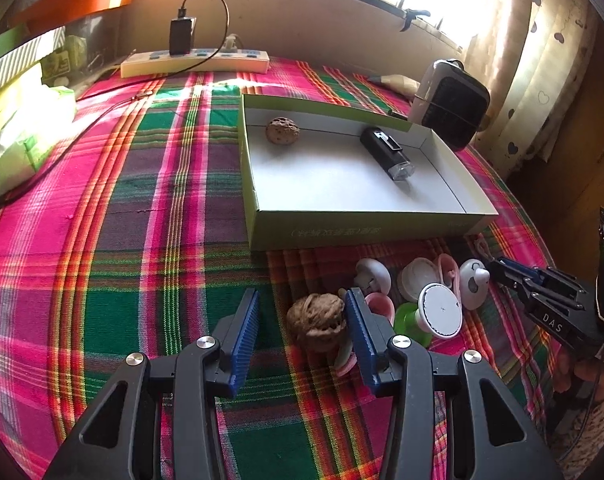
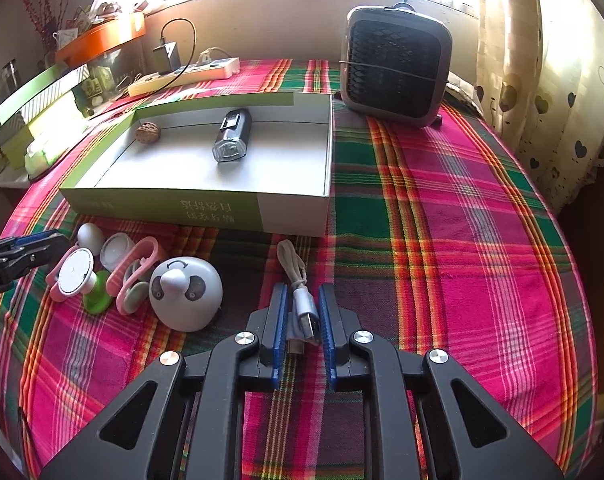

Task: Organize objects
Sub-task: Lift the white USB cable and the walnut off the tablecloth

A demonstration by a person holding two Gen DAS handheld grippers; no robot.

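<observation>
Plaid cloth in pink, green and orange covers the desk (image 2: 442, 208), and on its far half lies the open cardboard box (image 2: 293, 210), shallow, white inside. In the box sit a black bike light (image 2: 229, 136) and one walnut (image 2: 147, 133) at the far left corner. A grey fan heater (image 2: 396, 66) stands just right of the box.

Near the box front lies the clutter to be sorted: a panda-faced white dome (image 2: 185, 294), pink clips (image 2: 135, 276), a white disc on a green stem (image 2: 75, 276) and a small white mushroom-shaped piece (image 2: 90, 238).

The right gripper (image 2: 299, 320) has its fingers (image 2: 325, 320) closed in on the plug end of a bundled grey USB cable (image 2: 291, 264); the pads look to be on it or nearly so. The cable's long axis runs away from the fingers toward the box, so I judge the carry to be a short lift forward and slightly left.

The left gripper (image 1: 302, 320) has its fingers (image 1: 245, 320) spread wide around a second walnut (image 1: 318, 322), which sits against the right pad with a gap on the left; nothing is gripped yet.

Only the left wrist view shows this walnut; only the right wrist view shows the cable plainly and the panda's face.
</observation>
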